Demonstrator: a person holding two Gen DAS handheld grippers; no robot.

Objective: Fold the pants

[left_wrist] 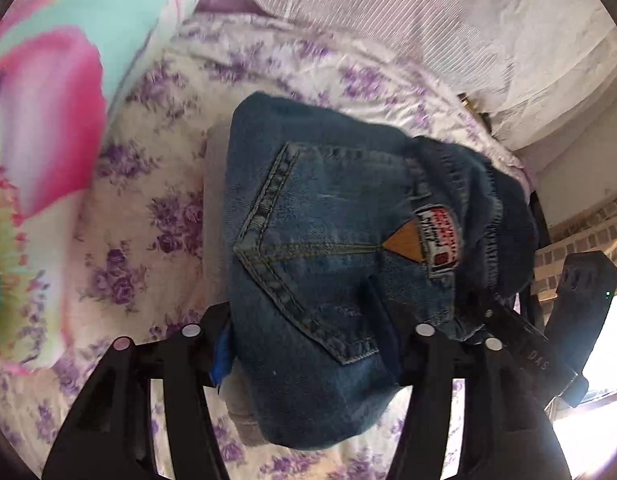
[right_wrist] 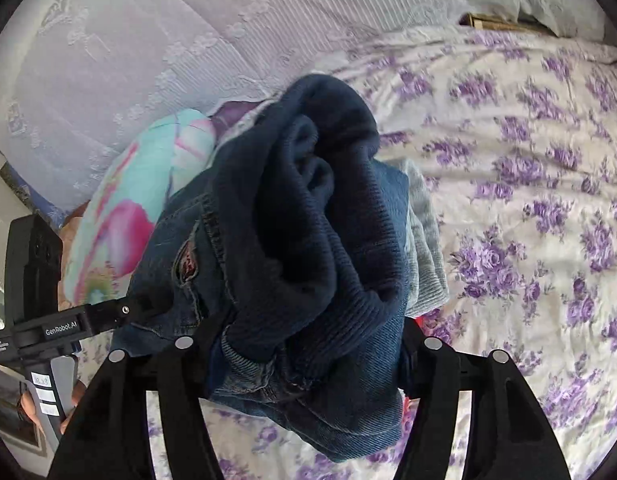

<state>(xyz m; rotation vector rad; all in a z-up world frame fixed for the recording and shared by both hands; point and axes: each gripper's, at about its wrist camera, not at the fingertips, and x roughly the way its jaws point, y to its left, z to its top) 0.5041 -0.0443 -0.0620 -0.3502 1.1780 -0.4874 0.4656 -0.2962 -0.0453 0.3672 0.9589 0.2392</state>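
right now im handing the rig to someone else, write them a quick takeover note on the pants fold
Left tool: closed on the folded jeans, back pocket facing up.
Right tool: closed on the same bundle from the waistband end, where the dark ribbed lining bulges out.
Place: the jeans are carried between both tools above the floral bedsheet, over a grey folded garment; a colourful pillow lies to one side.
Done: jeans folded into a compact bundle.
Left: set the bundle down, probably on the grey garment, release both tools, tidy the lining.
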